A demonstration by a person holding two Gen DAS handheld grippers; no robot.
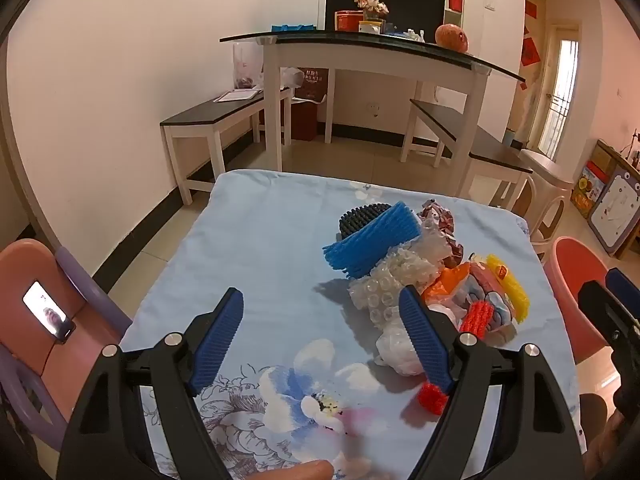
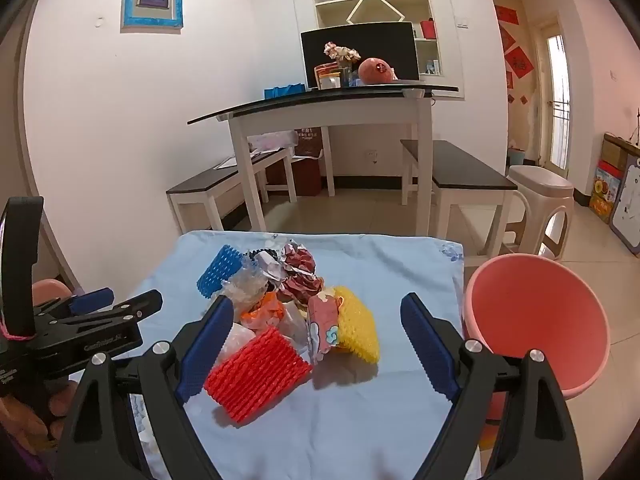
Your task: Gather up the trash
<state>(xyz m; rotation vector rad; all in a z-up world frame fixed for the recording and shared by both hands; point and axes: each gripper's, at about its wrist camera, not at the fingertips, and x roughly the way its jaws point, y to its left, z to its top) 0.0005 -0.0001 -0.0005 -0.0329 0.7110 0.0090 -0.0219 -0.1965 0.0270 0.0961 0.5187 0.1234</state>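
A pile of trash lies on the light blue flowered cloth (image 1: 260, 248): a blue foam net (image 1: 372, 236), bubble wrap (image 1: 384, 284), an orange wrapper (image 1: 444, 284), a yellow foam net (image 1: 508, 284) and a red foam net (image 1: 476, 316). My left gripper (image 1: 322, 336) is open over bare cloth, just left of the pile. In the right wrist view, my right gripper (image 2: 318, 344) is open and hovers over the pile's near side. The red foam net (image 2: 258, 372) lies beside its left finger (image 2: 208, 344), ungripped, with the yellow foam net (image 2: 358, 328) and a pink wrapper (image 2: 324, 328) beyond.
A pink basin (image 2: 536, 320) stands off the table's right edge. A pink and purple chair (image 1: 60, 304) with a lit phone (image 1: 48, 312) sits to the left. Beyond are a dining table (image 2: 320, 100), two benches and a plastic stool (image 2: 540, 196).
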